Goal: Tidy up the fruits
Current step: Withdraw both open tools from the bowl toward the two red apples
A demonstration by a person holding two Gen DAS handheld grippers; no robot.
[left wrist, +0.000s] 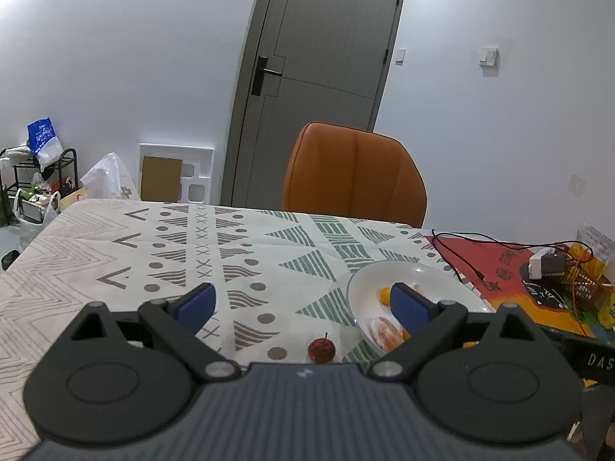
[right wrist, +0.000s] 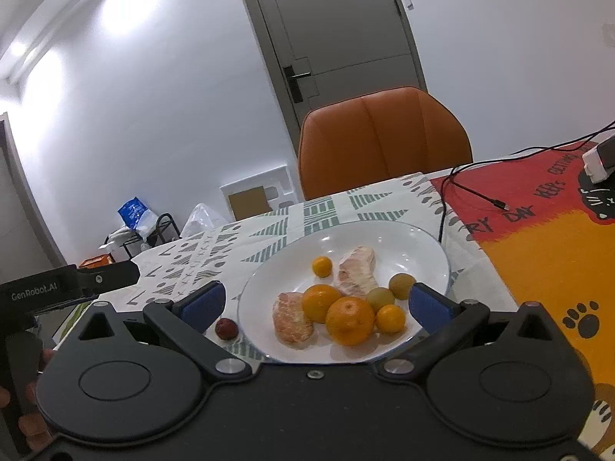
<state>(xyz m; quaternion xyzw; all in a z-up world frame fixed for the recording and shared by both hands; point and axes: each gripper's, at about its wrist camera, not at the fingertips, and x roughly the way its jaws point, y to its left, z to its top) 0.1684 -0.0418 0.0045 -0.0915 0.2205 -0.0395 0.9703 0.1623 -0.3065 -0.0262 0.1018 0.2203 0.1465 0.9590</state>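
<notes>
Red-brown jujube (left wrist: 321, 350) lies on the patterned worktop (left wrist: 153, 238), just beside the white plate (right wrist: 423, 246) of oranges (right wrist: 349, 320) and peeled segments. Small, light, smooth: likely to roll, so pinch across its middle. Left gripper (left wrist: 303, 303) and right gripper (right wrist: 319, 301) both spread, empty. Orange chair (right wrist: 384, 142), grey door behind.

**Fruit Count on the Table**

One plate (right wrist: 430, 246) sits near the table's right edge, holding two large oranges (right wrist: 349, 320), two small kumquats (right wrist: 390, 319), two green-brown round fruits (right wrist: 402, 285) and two peeled citrus pieces (right wrist: 293, 322). One red fruit (right wrist: 226, 328) lies on the cloth just beside the plate's left rim. Behind the far edge stands one chair (right wrist: 384, 146). One black cable (right wrist: 472, 194) crosses the one red-and-orange mat (right wrist: 546, 253).
</notes>
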